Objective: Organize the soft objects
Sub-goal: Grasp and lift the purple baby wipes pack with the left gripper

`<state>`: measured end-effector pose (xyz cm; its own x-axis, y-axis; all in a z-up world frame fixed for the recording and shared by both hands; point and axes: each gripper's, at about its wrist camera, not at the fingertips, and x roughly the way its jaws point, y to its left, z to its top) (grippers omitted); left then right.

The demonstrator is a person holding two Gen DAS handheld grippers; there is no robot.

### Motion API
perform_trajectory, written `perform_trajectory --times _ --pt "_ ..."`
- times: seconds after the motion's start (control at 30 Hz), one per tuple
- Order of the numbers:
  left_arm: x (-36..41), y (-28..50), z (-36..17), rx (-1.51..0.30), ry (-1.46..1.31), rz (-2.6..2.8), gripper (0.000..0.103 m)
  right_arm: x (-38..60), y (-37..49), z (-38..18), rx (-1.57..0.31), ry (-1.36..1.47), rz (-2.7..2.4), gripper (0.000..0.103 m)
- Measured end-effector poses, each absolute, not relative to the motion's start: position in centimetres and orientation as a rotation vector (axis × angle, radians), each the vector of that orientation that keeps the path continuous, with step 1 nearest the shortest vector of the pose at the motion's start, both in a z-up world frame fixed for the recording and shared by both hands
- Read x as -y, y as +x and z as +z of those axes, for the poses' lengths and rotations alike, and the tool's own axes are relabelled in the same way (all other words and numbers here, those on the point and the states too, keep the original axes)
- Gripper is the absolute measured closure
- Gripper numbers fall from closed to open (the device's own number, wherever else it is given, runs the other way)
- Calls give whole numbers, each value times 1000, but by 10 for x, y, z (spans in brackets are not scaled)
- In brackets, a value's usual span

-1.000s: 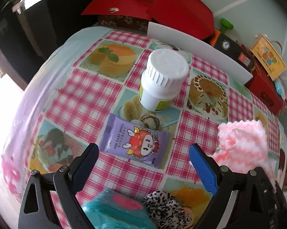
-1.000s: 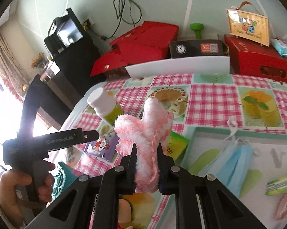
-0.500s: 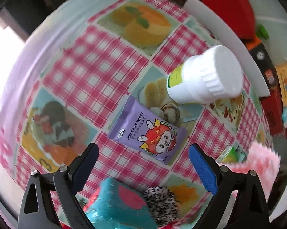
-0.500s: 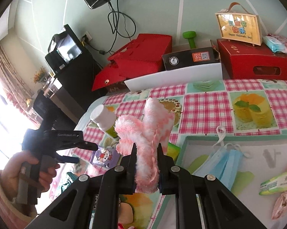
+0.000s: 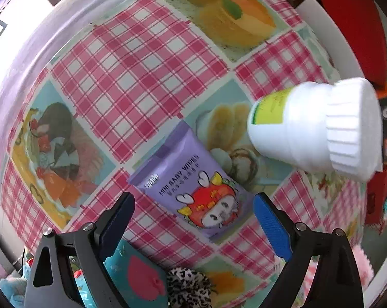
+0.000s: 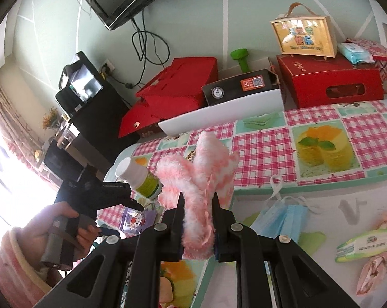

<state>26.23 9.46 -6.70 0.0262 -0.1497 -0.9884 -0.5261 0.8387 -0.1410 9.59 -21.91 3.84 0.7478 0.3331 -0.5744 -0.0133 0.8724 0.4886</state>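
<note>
My right gripper (image 6: 197, 206) is shut on a fluffy pink-and-white cloth (image 6: 201, 177) and holds it up above the table. My left gripper (image 5: 193, 210) is open and empty, hovering just above a purple pack of baby wipes (image 5: 193, 182) that lies flat on the checked tablecloth. The left gripper also shows in the right wrist view (image 6: 103, 192), held in a hand at the left. On a pale tray (image 6: 347, 205) at the right lie a blue face mask (image 6: 280, 215), a green wipes pack (image 6: 363, 243) and a pink fabric piece (image 6: 376, 269).
A white bottle with a green label (image 5: 314, 128) stands right of the purple pack. A teal pouch (image 5: 137, 277) and a leopard-print soft item (image 5: 188, 290) lie at the near edge. Red boxes (image 6: 329, 79) and a white board (image 6: 221, 113) line the table's far side.
My left gripper has tilted down and moved closer over the purple wipes pack, still open. My right gripper has lifted the pink cloth higher above the table.
</note>
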Motion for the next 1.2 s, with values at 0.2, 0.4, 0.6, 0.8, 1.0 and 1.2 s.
perform_trajectory --times 0.2,0.4,0.6,0.8,1.0,1.2 --pt "-109 258 -80 -1504 -634 360 15 223 96 39 -701 493 196 86" --pt "-93 256 -74 -1484 -606 325 32 222 97 38 -707 486 195 86" --pt "-57 245 -70 -1460 -515 284 43 222 97 38 -709 486 189 86" --pt "-25 230 -74 -1419 -488 216 53 226 97 36 -714 487 181 86" --pt "-5 201 -74 -1339 -478 166 56 228 96 36 -714 490 168 86" --pt "1 161 -63 -1242 -503 89 56 231 96 36 -715 492 153 86"
